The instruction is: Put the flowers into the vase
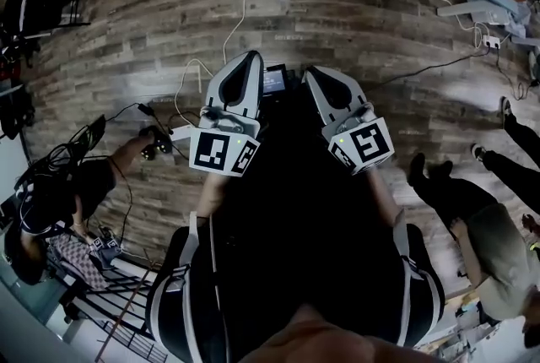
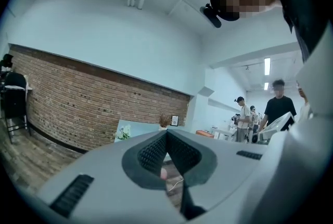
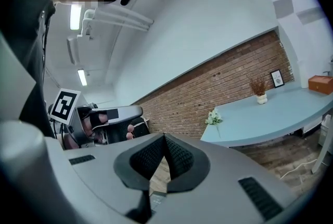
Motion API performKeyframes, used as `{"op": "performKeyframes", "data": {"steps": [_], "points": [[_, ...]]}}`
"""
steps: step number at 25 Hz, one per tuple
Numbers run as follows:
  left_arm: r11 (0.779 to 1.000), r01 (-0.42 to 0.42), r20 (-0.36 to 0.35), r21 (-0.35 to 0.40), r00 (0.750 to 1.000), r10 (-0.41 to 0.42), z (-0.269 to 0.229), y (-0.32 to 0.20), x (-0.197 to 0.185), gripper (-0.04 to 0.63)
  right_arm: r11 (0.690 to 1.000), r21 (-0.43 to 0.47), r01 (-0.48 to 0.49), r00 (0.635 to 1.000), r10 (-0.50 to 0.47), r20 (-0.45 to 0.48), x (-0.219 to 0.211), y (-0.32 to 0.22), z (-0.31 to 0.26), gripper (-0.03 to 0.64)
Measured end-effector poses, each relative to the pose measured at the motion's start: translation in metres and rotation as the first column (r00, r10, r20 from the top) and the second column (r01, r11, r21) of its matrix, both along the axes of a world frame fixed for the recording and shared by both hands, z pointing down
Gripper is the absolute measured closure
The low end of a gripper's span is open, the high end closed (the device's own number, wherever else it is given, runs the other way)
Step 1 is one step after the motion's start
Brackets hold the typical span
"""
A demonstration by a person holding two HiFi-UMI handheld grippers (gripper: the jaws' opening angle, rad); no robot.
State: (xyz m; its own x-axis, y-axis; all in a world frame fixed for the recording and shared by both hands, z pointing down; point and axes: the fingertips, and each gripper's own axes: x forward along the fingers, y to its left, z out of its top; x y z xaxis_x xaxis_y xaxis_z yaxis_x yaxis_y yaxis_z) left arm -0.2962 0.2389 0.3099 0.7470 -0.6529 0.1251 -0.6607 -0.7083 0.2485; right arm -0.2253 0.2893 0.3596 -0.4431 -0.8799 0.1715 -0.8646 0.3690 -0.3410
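As both hover over the floor [image 1: 380, 32], left gripper [image 2: 166, 133] and right gripper [image 3: 164, 136] have jaws together, empty.

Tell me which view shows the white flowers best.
The right gripper view: the white flowers lie unobstructed at the left end of the blue table. The left gripper view shows them smaller and less distinct. The head view catches only the table's edge, with no flowers visible.
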Motion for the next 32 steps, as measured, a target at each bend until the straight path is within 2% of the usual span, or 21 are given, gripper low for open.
{"op": "performKeyframes", "data": {"steps": [8, 14, 22, 27, 32], "points": [[0.999, 0.027, 0.05, -0.019, 0.998, -0.026, 0.013, -0.016, 0.008, 0.548, 0.999, -0.016, 0.033, 0.999, -0.033, -0.003, 0.005, -0.024, 0.01, 0.6], [0.999, 0.004, 0.021, -0.043, 1.0, -0.003, 0.02, -0.035, 0.001, 0.548, 0.999, 0.016, 0.036, 0.998, -0.035, -0.046, -0.014, -0.047, 0.008, 0.6], [0.998, -0.023, -0.032, -0.056, 0.999, 0.021, 0.021, -0.098, -0.01, 0.548, 0.998, -0.053, 0.028, 0.992, -0.035, -0.124, -0.036, -0.11, 0.015, 0.6], [1.0, -0.03, -0.038, -0.011, 0.999, 0.029, 0.022, -0.135, -0.028, 0.548, 0.998, -0.056, 0.002, 0.986, -0.011, -0.164, -0.047, -0.16, 0.01, 0.6], [0.998, -0.034, -0.072, -0.052, 0.997, 0.03, 0.026, -0.165, -0.037, 0.548, 0.997, -0.079, -0.002, 0.983, -0.013, -0.181, -0.062, -0.19, 0.012, 0.6]]}}
